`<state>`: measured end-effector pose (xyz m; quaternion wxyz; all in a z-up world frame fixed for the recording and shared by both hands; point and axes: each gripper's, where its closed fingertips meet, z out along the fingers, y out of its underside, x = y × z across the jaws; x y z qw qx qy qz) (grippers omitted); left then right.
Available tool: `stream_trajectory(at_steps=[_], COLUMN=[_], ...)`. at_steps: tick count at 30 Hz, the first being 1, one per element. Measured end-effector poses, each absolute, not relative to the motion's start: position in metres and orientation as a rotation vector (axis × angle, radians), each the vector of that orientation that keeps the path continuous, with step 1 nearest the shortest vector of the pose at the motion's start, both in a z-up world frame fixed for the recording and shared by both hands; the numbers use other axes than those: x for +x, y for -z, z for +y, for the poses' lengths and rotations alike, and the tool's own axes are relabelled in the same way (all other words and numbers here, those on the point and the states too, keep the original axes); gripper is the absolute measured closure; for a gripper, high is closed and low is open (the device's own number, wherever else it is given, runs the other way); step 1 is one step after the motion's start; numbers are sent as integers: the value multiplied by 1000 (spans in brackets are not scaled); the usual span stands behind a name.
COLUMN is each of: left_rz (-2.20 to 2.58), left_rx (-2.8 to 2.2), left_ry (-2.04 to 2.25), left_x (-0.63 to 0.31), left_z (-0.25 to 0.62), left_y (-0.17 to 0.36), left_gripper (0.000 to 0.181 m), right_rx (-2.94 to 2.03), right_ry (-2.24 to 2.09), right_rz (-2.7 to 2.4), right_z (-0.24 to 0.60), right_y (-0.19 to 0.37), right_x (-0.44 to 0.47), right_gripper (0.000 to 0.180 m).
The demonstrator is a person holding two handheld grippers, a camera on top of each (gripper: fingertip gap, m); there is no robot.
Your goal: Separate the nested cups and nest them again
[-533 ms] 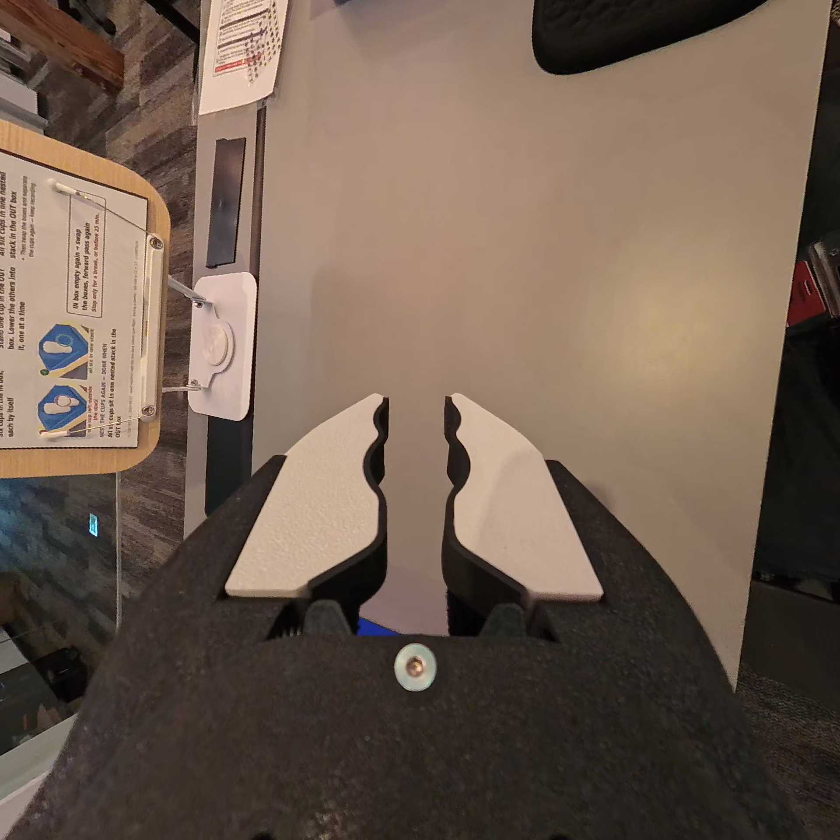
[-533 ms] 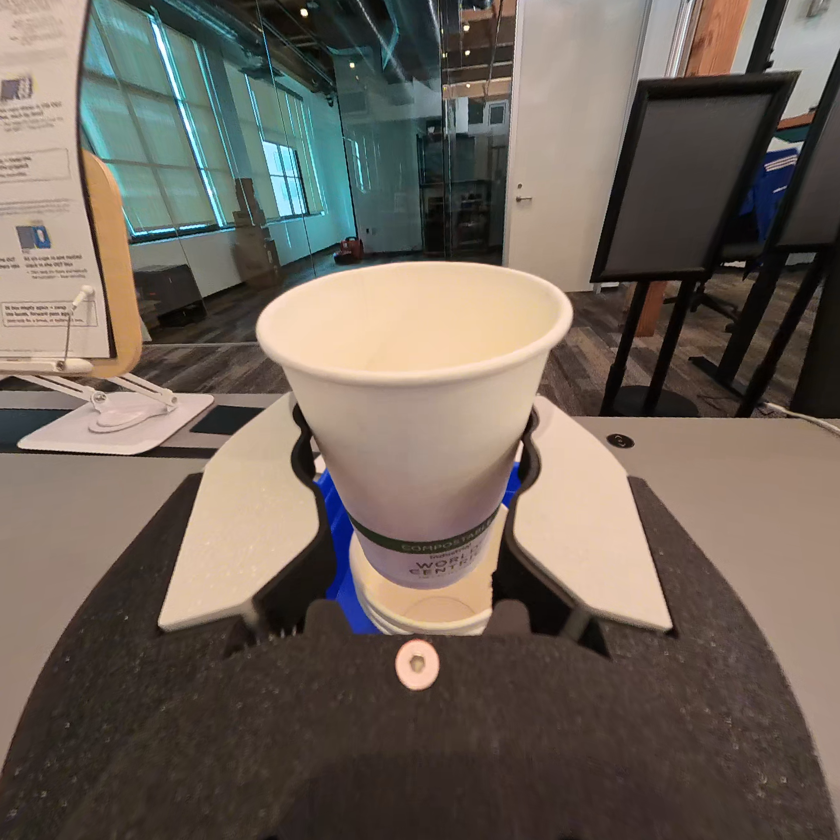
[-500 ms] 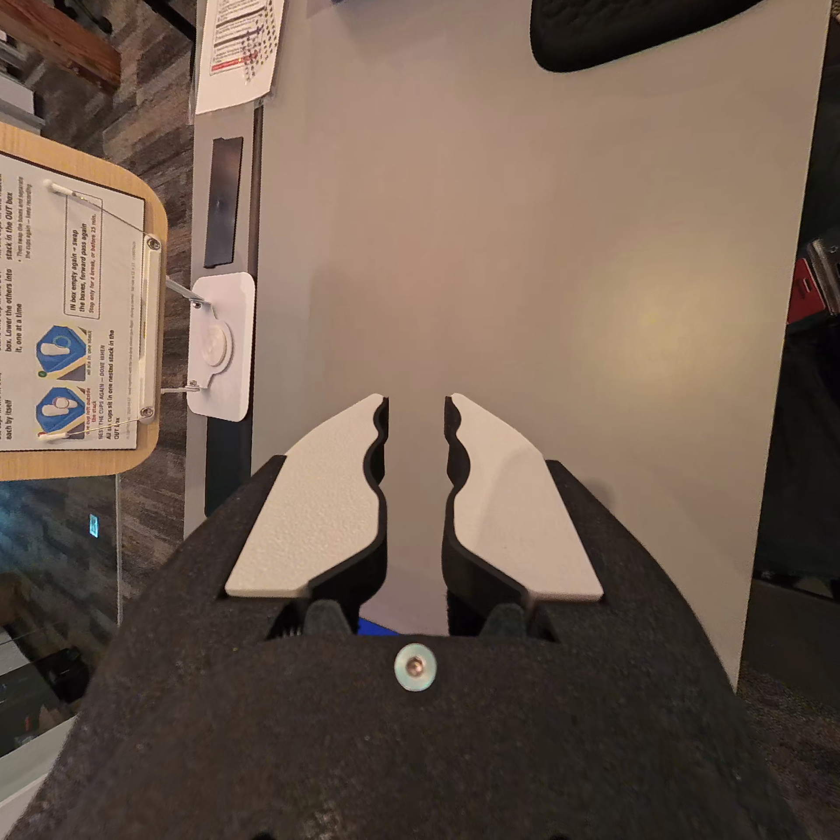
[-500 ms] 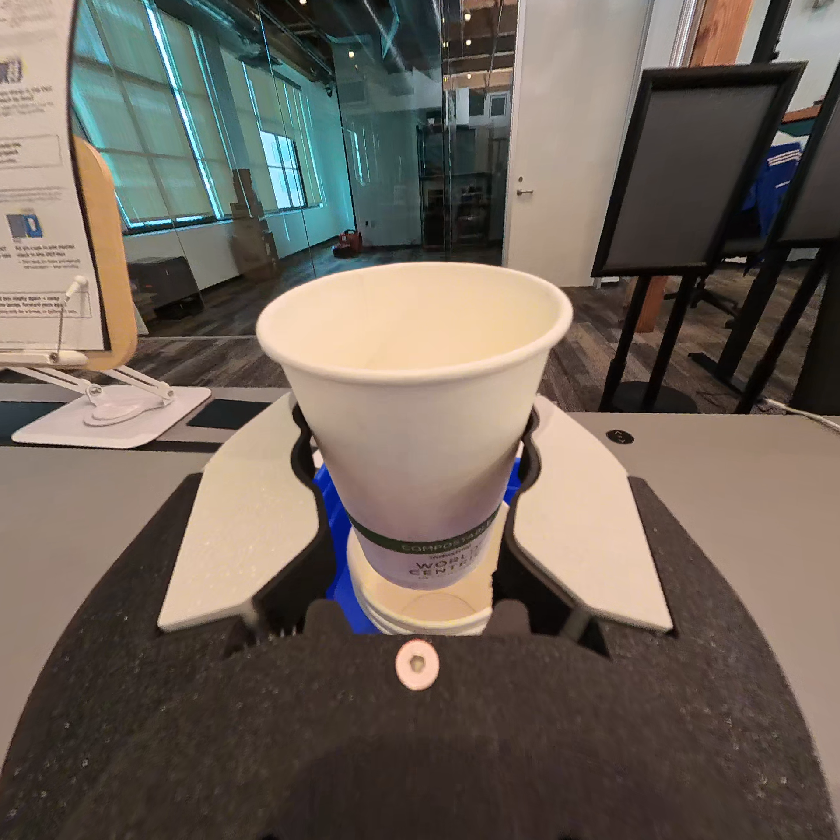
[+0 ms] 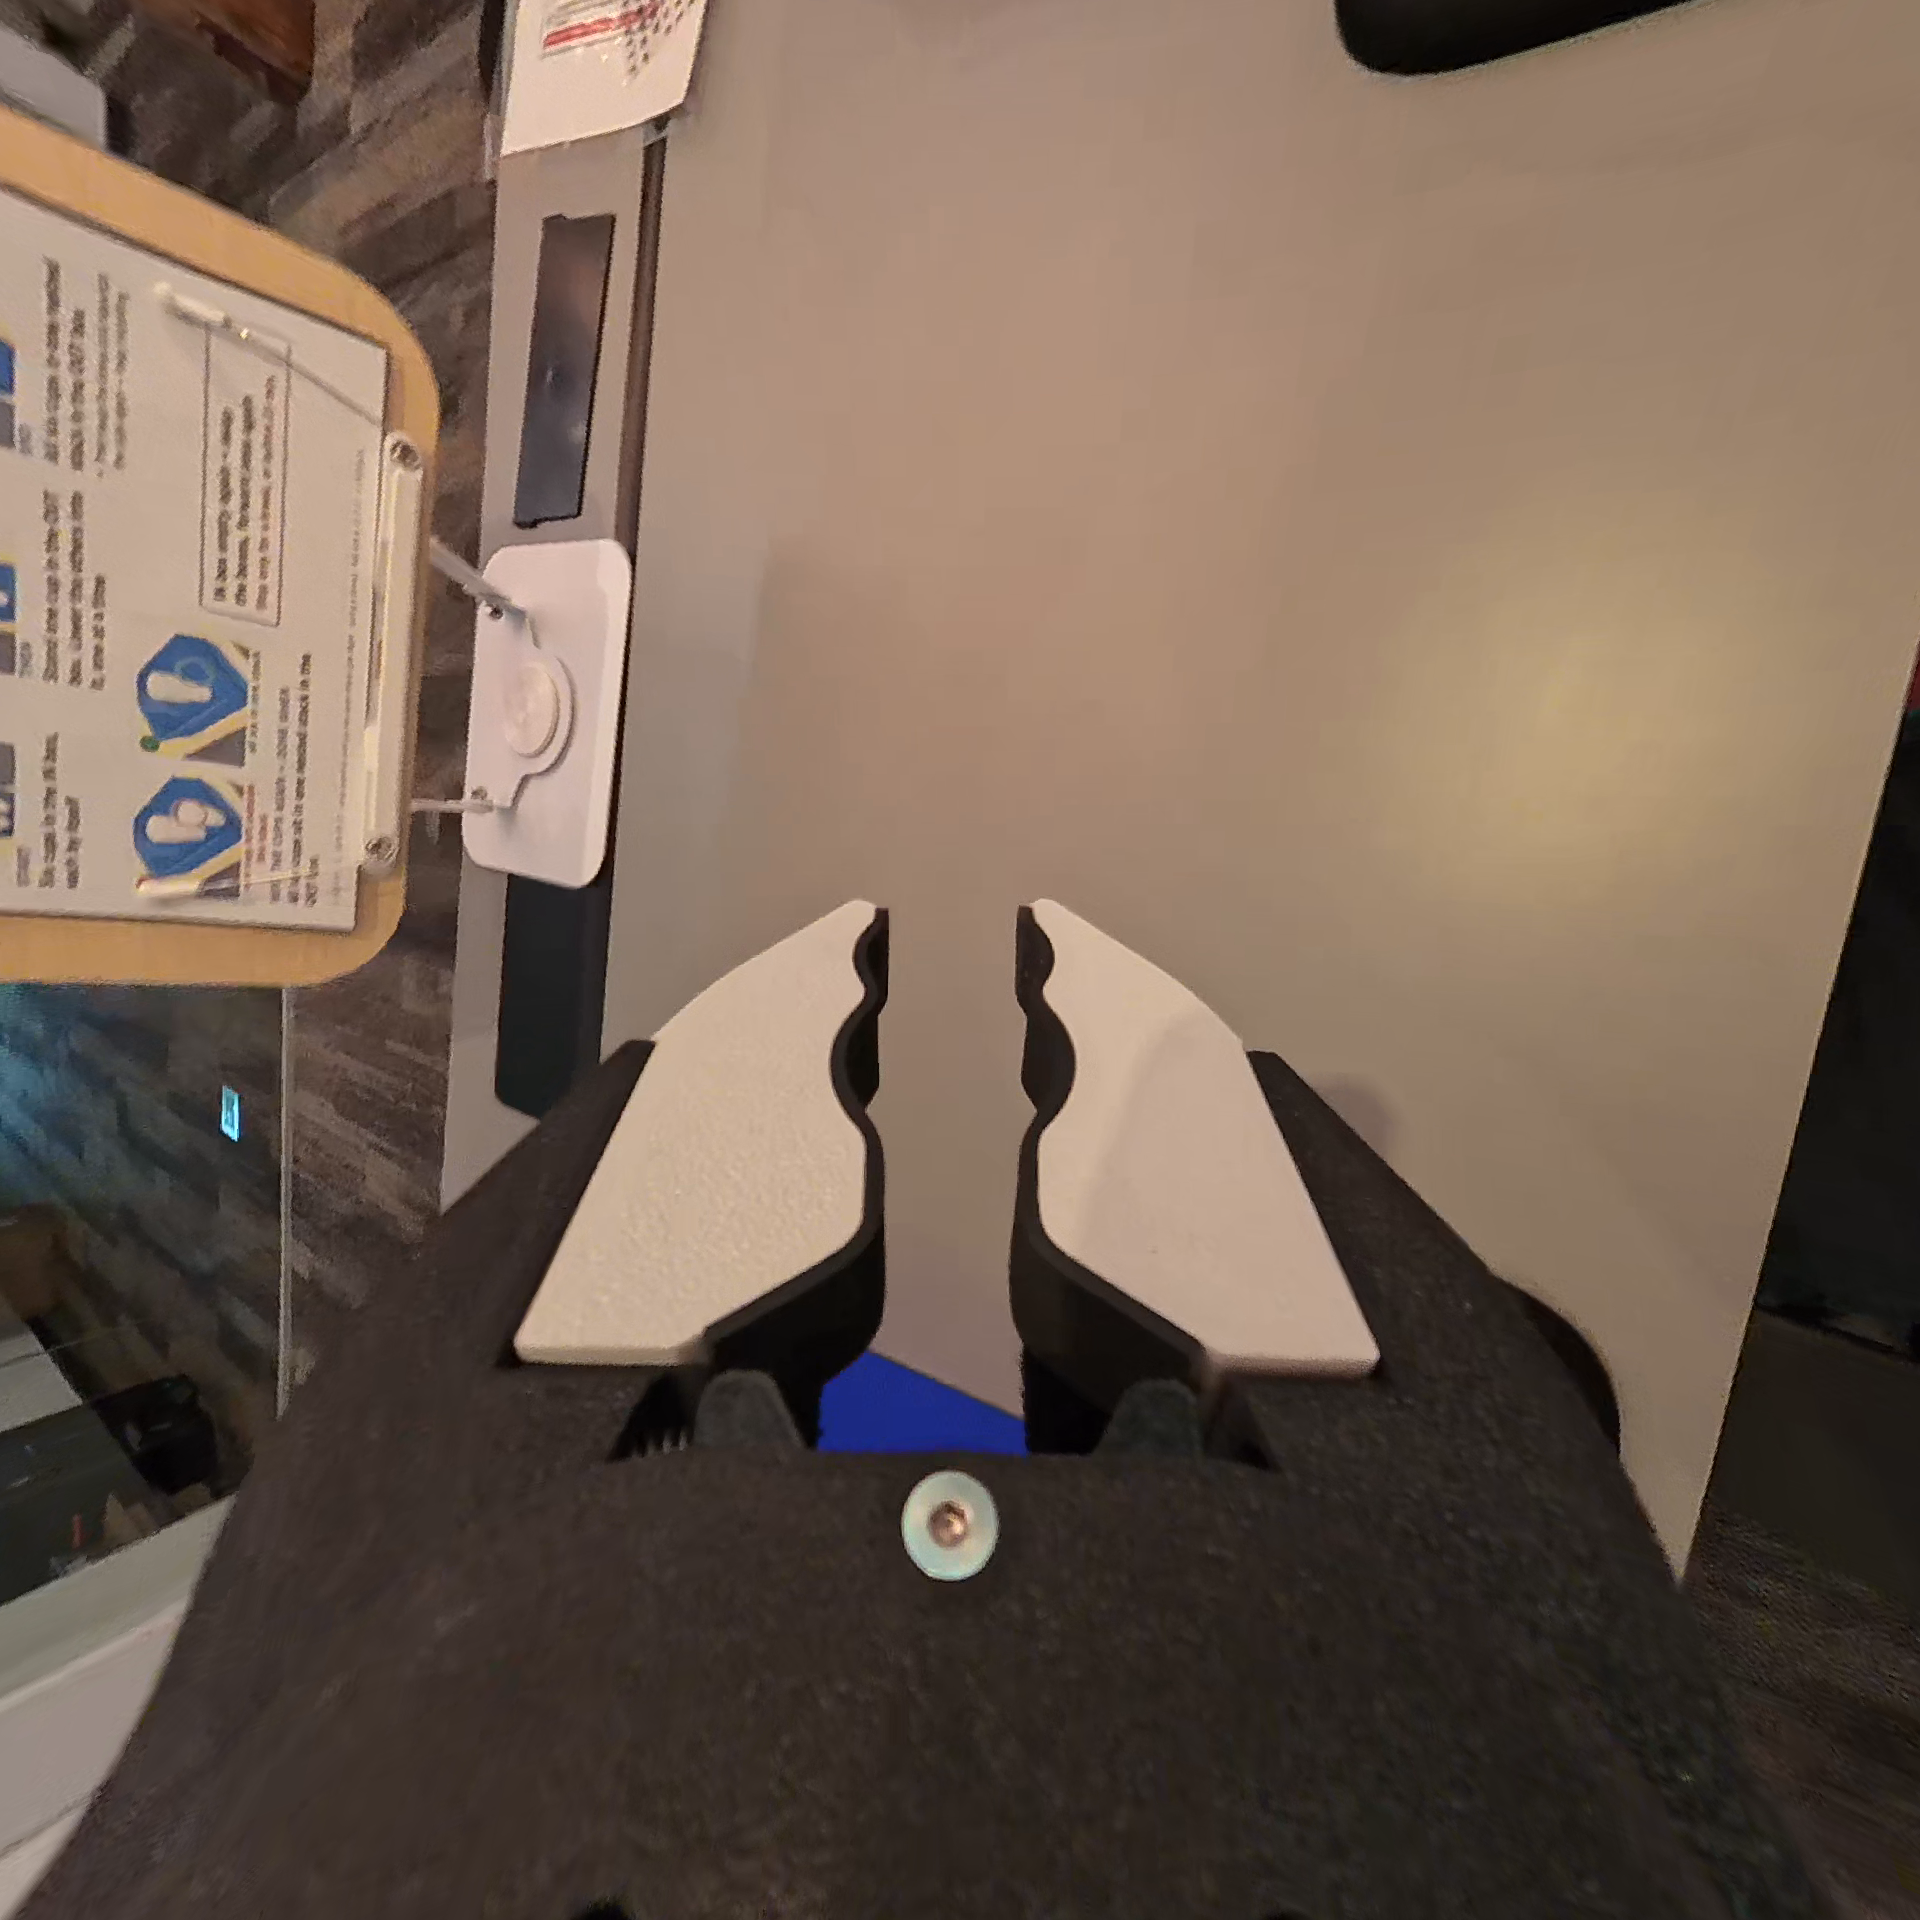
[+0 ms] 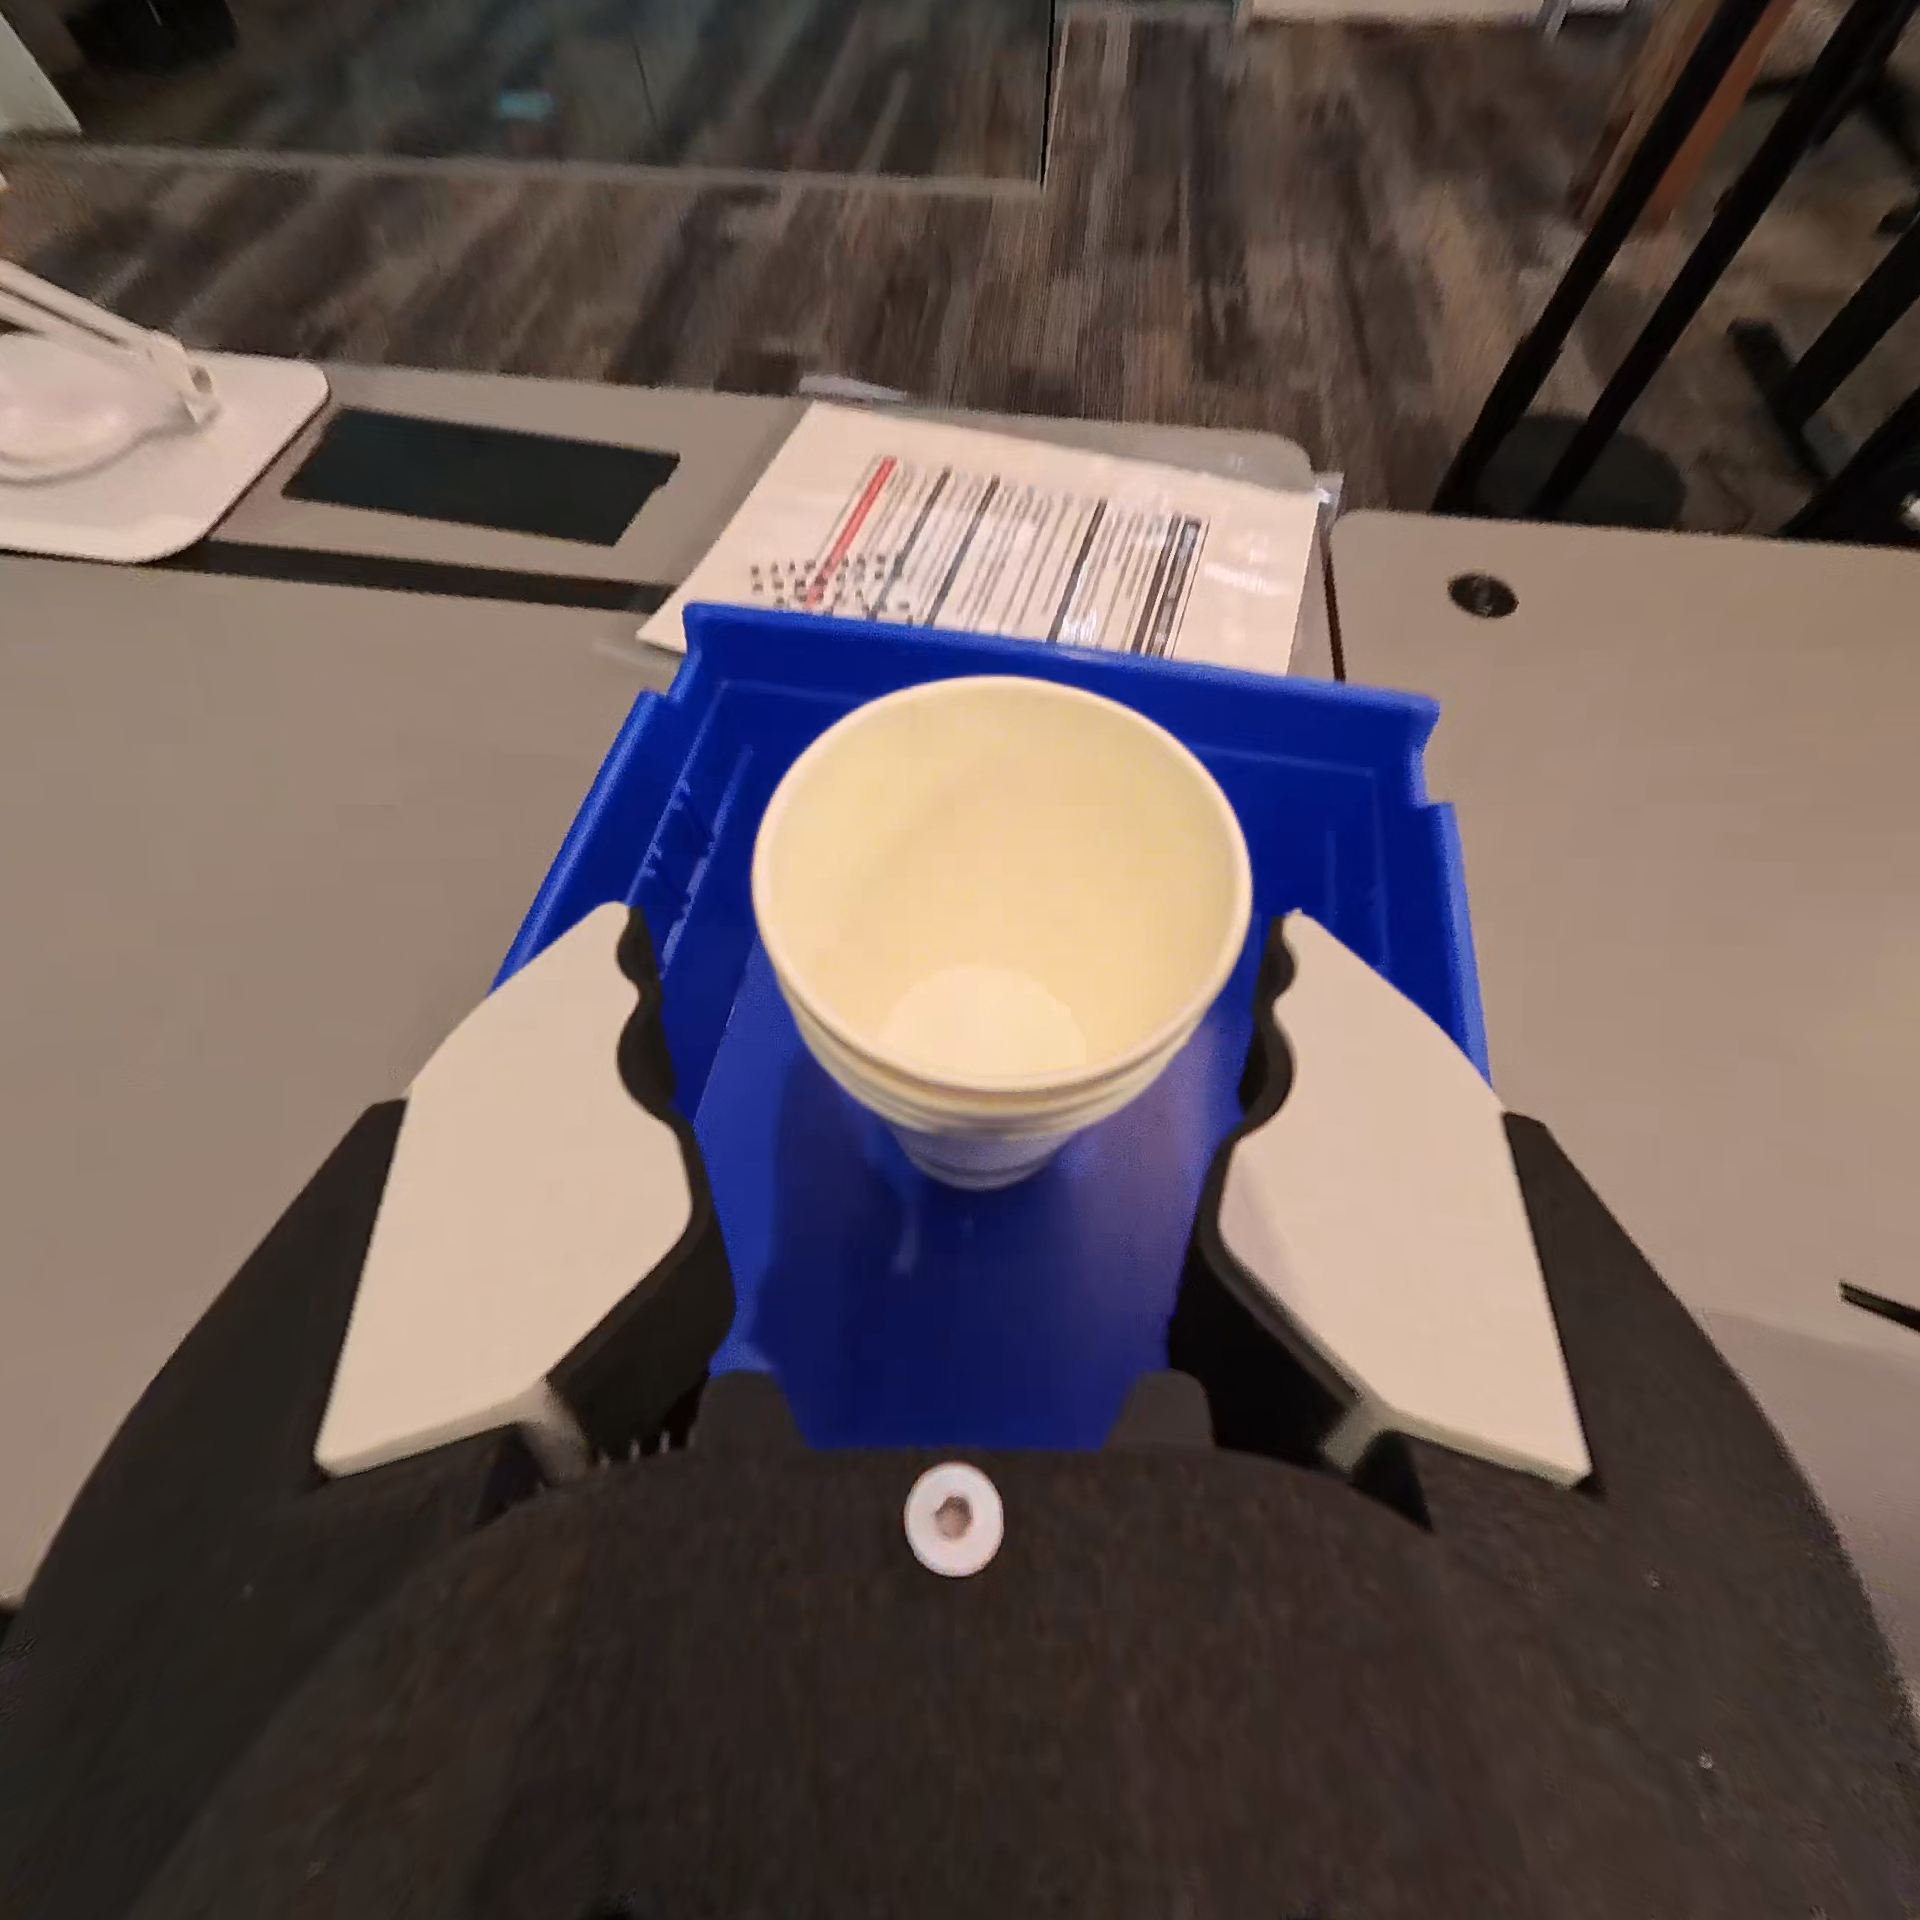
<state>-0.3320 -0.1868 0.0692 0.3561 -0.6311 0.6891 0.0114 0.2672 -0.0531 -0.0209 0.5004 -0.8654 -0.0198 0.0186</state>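
Standing nested in bin (image 6: 1340,769): cups (image 6: 997,935); lying behind, on table (image 6: 260,831): sheet (image 6: 1018,551); sitting far left: stand (image 6: 135,457).

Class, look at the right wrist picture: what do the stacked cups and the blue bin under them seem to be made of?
Stacked cups: probably paper, matte cream inside, with thin rolled rims layered at the front edge. Blue bin: likely moulded plastic, one even colour, with stepped walls and a slight sheen on its floor.
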Motion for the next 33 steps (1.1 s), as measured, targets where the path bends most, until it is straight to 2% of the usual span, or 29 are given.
stream_trajectory(at_steps=[4,9,15,20,27,33], left_rz=[1630,1306,1197,1268,1350,1436], left_rx=[-1708,-1923,-2132,-2220,-2238,-2333], left_ry=[-87,-286,-510,-525,-531,-484], left_x=[-371,-476,-577,-596,-605,-609], left_z=[-160,-94,-31,10,52,58], left_y=[-84,-91,-46,2,35,60], left_gripper=[159,160,159,159,159,158], right_rx=[-2049,-1930,-1934,-1940,-1889,-1945], right_ry=[-57,-102,-58,-29,-42,-18], right_rz=[-50,-86,-161,-213,-256,-273], right_z=[-59,-60,-56,-53,-52,-47], right_y=[3,-28,-35,-40,-55,-44], right_x=[262,246,231,218,201,199], right_gripper=[73,74,75,76,78,79])
